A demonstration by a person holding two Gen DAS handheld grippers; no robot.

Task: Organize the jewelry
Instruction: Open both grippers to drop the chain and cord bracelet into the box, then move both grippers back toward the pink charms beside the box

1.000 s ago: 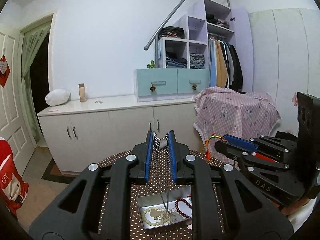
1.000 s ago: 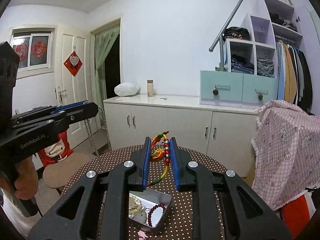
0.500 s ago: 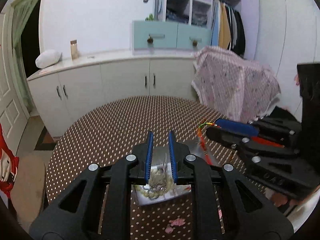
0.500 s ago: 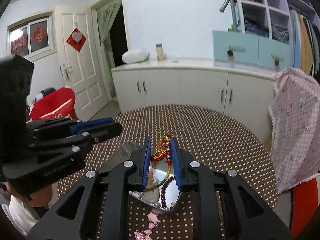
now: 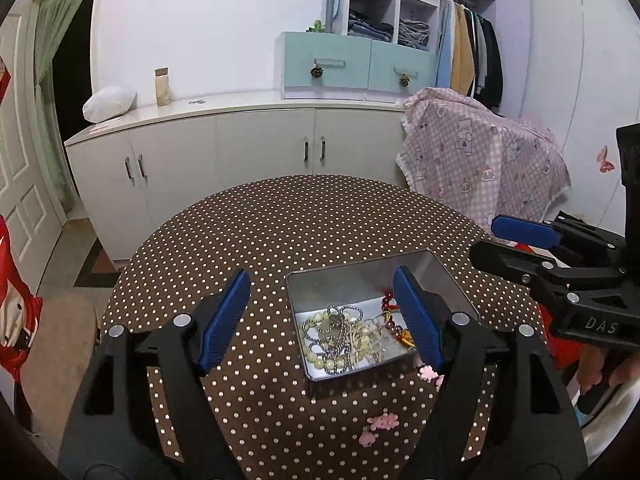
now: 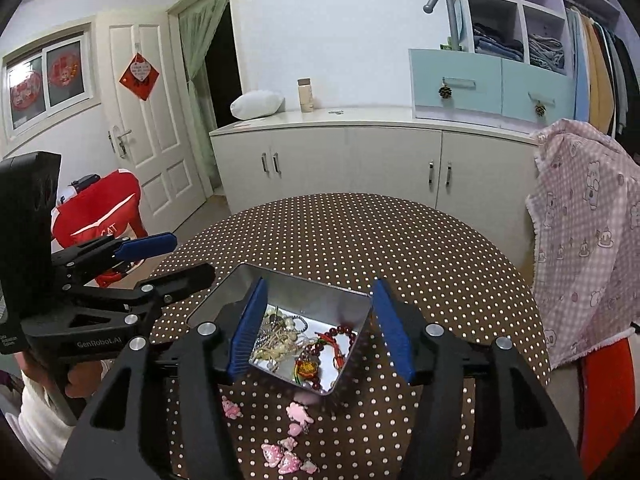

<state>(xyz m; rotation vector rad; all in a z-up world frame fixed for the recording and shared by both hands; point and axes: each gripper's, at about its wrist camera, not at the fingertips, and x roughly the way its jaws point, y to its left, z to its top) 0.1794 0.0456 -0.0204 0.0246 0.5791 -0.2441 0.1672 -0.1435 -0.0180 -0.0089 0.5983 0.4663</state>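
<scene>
Hovering over the dotted worktop (image 5: 280, 216), I hold my left gripper (image 5: 320, 316) with its blue fingers (image 5: 224, 320) spread wide and still opening, nothing pinched between them. Just ahead of and below those fingers sits the metal tin (image 5: 452, 280), and my right-hand finger of that gripper overlaps its near right corner in the view. Inside the tin lie the silver bead chain (image 5: 336, 340), a pale bead bracelet (image 5: 316, 354) tangled with it, and the red corded charm (image 5: 400, 330) toward the right wall.

My right gripper (image 6: 320, 328) is also opening, its fingers (image 6: 250, 328) apart at a middling width and empty. Between and under them the tin (image 6: 224, 292) shows the dark red bead bracelet (image 6: 344, 330) and the charm (image 6: 306, 368) lying on the floor of the box, free of the pads. Nearer to me than the fingers, pink hair clips (image 6: 298, 414) lie scattered on the worktop, just outside the tin's front edge.
</scene>
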